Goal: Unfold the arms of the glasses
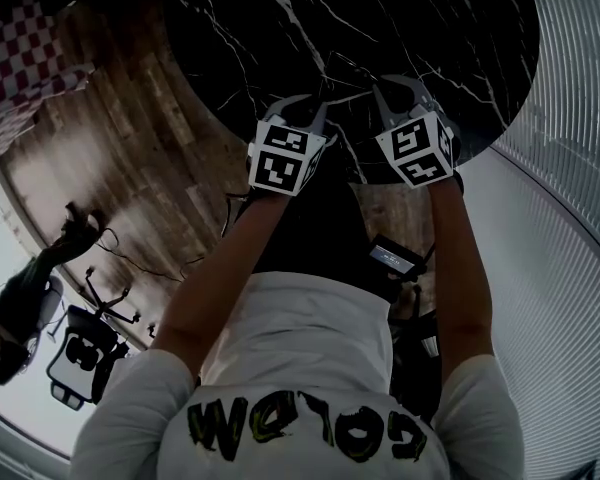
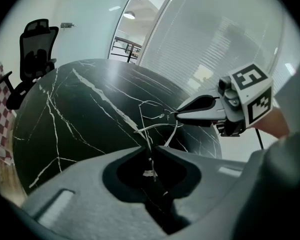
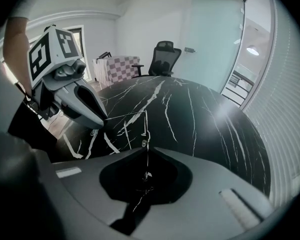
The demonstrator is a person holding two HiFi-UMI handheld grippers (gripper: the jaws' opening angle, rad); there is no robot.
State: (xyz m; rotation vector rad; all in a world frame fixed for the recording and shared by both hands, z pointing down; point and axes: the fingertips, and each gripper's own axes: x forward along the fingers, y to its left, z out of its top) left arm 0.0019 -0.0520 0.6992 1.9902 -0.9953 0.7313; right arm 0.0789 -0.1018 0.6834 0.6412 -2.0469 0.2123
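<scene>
Thin wire-framed glasses (image 2: 155,126) hang in the air above the black marble table (image 2: 80,114), held between both grippers. In the left gripper view my left gripper (image 2: 149,146) has its jaws drawn almost together on a thin wire arm of the glasses. My right gripper (image 2: 176,115) reaches in from the right, pinching the frame at its tip. In the right gripper view the right gripper (image 3: 146,148) is shut on the wire frame (image 3: 140,116). The left gripper (image 3: 104,121) comes in from the left there. In the head view both grippers (image 1: 315,108) (image 1: 380,88) sit side by side over the table's near edge.
The round table (image 1: 380,18) is bare apart from the glasses. A black office chair (image 3: 165,59) stands behind it, with a red-checked cloth (image 3: 117,66) nearby. Wooden floor (image 1: 100,168) lies to the left; a ribbed glass wall (image 1: 570,168) curves along the right.
</scene>
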